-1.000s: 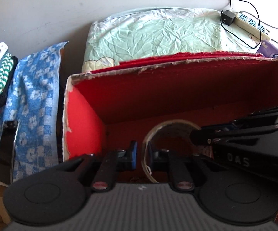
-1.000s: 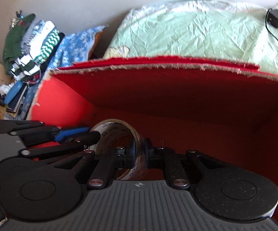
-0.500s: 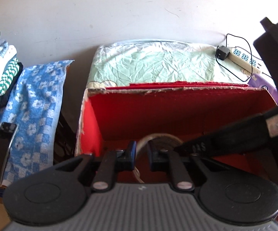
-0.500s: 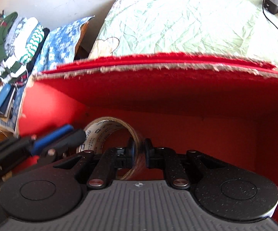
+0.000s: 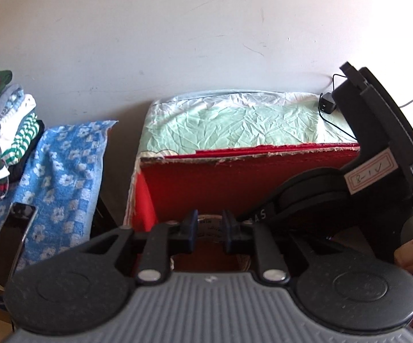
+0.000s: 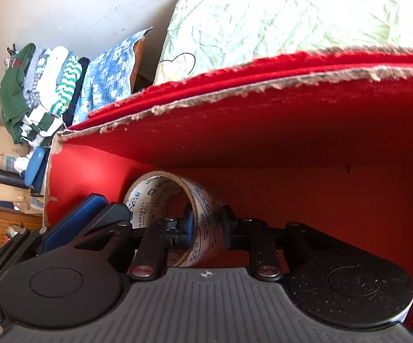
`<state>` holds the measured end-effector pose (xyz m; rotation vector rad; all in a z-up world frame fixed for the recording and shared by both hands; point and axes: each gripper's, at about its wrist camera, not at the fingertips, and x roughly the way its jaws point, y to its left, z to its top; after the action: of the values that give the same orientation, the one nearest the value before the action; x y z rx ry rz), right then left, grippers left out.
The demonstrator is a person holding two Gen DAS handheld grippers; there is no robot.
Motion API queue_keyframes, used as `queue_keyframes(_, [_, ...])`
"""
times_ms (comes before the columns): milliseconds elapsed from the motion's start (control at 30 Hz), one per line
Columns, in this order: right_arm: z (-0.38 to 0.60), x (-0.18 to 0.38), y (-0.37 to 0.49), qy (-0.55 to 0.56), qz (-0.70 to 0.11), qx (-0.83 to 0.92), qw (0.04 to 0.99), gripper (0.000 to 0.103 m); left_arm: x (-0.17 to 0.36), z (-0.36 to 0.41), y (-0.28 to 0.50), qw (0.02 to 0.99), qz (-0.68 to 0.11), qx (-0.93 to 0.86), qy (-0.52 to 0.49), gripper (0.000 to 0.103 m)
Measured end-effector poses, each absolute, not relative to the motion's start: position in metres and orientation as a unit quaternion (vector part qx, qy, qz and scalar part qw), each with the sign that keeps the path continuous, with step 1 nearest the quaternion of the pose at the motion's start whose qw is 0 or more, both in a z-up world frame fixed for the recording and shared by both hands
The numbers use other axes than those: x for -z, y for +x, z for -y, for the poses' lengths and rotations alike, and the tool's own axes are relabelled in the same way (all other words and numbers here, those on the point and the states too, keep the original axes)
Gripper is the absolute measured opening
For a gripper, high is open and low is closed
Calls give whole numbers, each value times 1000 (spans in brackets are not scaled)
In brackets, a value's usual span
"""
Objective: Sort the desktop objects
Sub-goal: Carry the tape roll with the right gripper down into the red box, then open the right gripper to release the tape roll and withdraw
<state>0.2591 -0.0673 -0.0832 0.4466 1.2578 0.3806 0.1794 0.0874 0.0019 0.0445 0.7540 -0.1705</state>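
Note:
A red cardboard box (image 6: 306, 143) with torn edges stands open in front of me; it also shows in the left wrist view (image 5: 235, 183). A roll of printed clear tape (image 6: 175, 197) stands on edge inside, near the box's left wall. My right gripper (image 6: 208, 225) is inside the box with its fingers parted around the roll's band, a small gap showing. My left gripper (image 5: 209, 228) is open and empty at the box's near edge, with the tape roll (image 5: 209, 225) showing between its fingers. The right gripper's body (image 5: 378, 177) fills the right of the left wrist view.
A pale green cloth (image 5: 235, 123) covers the surface behind the box. A charger with a black cord (image 5: 326, 104) lies at its far right. A blue flowered towel (image 5: 60, 168) with a dark phone (image 5: 12, 237) and stacked folded clothes (image 5: 3, 131) are to the left.
My left gripper has pulled back and up out of the box. My right gripper's fingers have opened off the tape roll, which now stands in the box.

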Motion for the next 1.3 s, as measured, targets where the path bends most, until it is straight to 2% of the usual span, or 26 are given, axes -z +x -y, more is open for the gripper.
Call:
queue_keyframes(67, [76, 81, 255, 226, -572, -175, 769, 24, -1, -87, 180, 927, -366, 82, 23, 39])
queue_keyframes(167, [87, 72, 248, 242, -550, -172, 781, 25, -1, -85, 179, 930, -359, 77, 28, 51])
queue_keyframes(233, [88, 64, 244, 225, -542, -166, 792, 25, -1, -83, 178, 930, -357, 75, 35, 55])
queue_keyframes(367, [92, 42, 230, 201, -515, -153, 819, 25, 0, -79, 176, 934, -348, 74, 48, 73])
queue_keyframes(567, [119, 17, 196, 212, -466, -125, 850, 26, 1, -75, 175, 935, -344, 57, 66, 76])
queue_keyframes(667, [133, 8, 176, 220, -443, -113, 862, 32, 3, -72, 177, 932, -351, 50, 78, 77])
queue_keyframes(833, [132, -2, 155, 234, -415, -112, 872, 36, 8, -60, 174, 926, -356, 28, 121, 77])
queue_keyframes(967, [140, -10, 139, 220, -400, -117, 882, 43, 9, -58, 169, 924, -364, 25, 119, 77])
queue_keyframes(1133, [145, -16, 118, 181, -391, -131, 893, 43, 10, -56, 167, 920, -376, 13, 114, 77])
queue_keyframes(1300, [147, -22, 103, 136, -379, -152, 903, 43, 7, -52, 166, 923, -363, -11, 125, 88])
